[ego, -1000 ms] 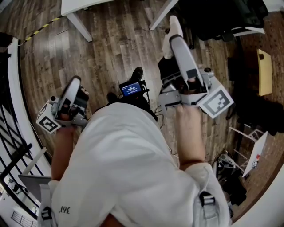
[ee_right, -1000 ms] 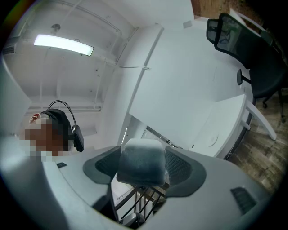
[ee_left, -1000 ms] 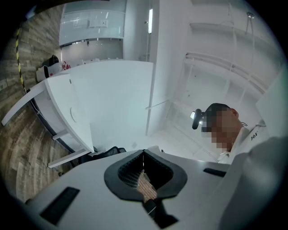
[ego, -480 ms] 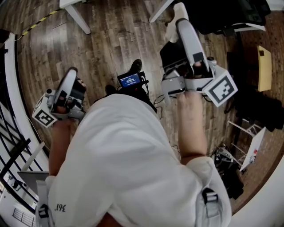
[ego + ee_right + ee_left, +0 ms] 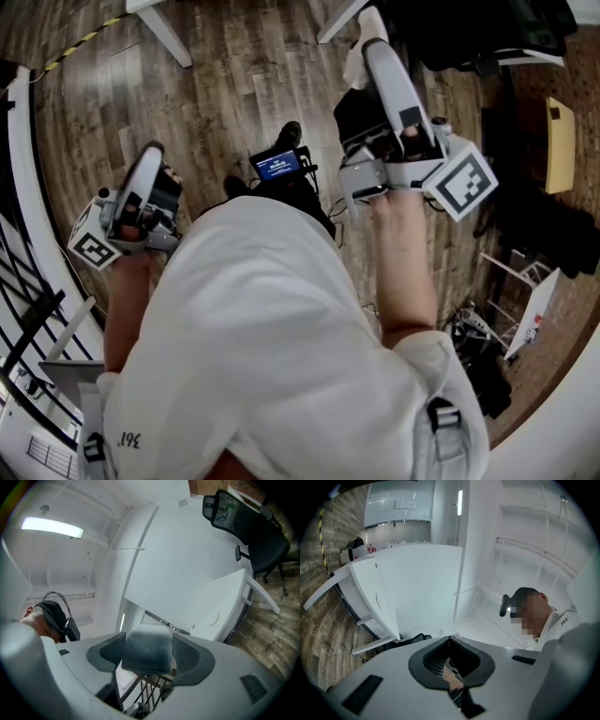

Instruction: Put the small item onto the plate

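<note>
The small item [image 5: 146, 648], a pale grey-white soft block, sits pinched between the two dark pads of my right gripper [image 5: 147, 654]. In the head view that right gripper [image 5: 368, 33] points away from me over the wood floor, and the white item [image 5: 356, 67] shows at its tip. My left gripper [image 5: 151, 155] is held low at the left, its jaws shut with nothing between them. In the left gripper view the jaw tips of the left gripper [image 5: 450, 639] meet. No plate shows in any view.
White desk legs [image 5: 164, 39] stand ahead on the wood floor, with a black office chair [image 5: 487, 37] at the upper right. A device with a blue screen [image 5: 277, 166] hangs at the person's front. A cardboard box [image 5: 560, 150] and clutter lie at the right, white railings [image 5: 28, 281] at the left.
Both grippers have drifted slightly up and away from the body. The right gripper still holds the small item; the left jaws stay shut.
</note>
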### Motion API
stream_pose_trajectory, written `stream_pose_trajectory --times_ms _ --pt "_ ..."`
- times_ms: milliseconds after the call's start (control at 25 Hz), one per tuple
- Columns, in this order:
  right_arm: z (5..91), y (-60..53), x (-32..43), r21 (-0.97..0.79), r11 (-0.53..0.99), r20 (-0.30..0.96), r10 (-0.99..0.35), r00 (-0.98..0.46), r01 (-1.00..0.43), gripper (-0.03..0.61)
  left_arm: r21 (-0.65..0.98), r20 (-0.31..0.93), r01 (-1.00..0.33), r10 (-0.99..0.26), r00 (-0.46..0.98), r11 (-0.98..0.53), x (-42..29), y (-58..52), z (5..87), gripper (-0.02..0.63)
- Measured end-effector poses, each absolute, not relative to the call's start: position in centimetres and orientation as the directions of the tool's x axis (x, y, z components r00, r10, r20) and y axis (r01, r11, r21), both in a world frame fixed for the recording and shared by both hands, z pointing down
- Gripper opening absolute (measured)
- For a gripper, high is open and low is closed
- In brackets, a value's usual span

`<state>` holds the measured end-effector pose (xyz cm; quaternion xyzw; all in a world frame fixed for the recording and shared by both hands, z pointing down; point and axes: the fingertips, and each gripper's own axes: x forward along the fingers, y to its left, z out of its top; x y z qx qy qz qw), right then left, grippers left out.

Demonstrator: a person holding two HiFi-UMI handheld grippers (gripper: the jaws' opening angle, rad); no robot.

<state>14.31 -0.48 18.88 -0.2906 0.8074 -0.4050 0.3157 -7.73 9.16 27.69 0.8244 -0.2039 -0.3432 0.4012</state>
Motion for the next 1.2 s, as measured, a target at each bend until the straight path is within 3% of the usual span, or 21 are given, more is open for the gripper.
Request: stream_pose_trajectory --times_ms 240,400,640,800,920,1040,1120,1200 --pt "23.5 -4.9 13.4 -0.816 0.469 -0.142 -0.729 -0.669 -0.338 0.313 0.834 -0.364 -0.094 -0.67 0.647 -0.544 -8.9 7.3 29.8 0.006" --pt "32.7 -13.6 12.6 -0.773 0.391 0.082 -0.718 -0.691 -0.499 0.313 0.856 -0.326 -0.14 -0.729 0.601 -0.498 -9.9 3.3 31.1 0.006" --pt "45.1 -40.3 8.2 -0.385 0.522 0.426 -0.631 -0.648 -0.761 0.311 0.862 -0.254 -0.282 -0.841 0.478 -0.421 -11.9 -8.7 29.3 0.006" --pt "50.2 -56.3 3.2 -0.1 0.589 0.593 -0.612 -0.523 -0.802 0.311 0.855 -0.211 -0.36 -0.883 0.419 -0.374 -12.3 -16.1 27.8 0.006" --pt "54.0 -61.7 2.0 0.003 0.605 0.698 -0.571 -0.432 -0.796 0.311 0.858 -0.2 -0.384 -0.91 0.363 -0.341 -11.6 -19.8 26.8 0.006" --pt "54.7 -64.5 2.0 0.071 0.607 0.688 -0.605 -0.402 -0.792 0.33 0.862 -0.191 -0.39 -0.92 0.342 -0.324 -11.9 -22.4 27.0 0.005" --pt "53.2 -64.3 0.7 0.035 0.634 0.618 -0.621 -0.482 -0.772 0.431 0.864 -0.192 -0.386 -0.921 0.339 -0.322 -12.1 -23.4 27.3 0.006" --pt "50.1 -62.2 0.7 -0.051 0.656 0.515 -0.629 -0.582 -0.753 0.457 0.864 -0.205 -0.374 -0.913 0.351 -0.338 -11.9 -24.4 27.4 0.006"
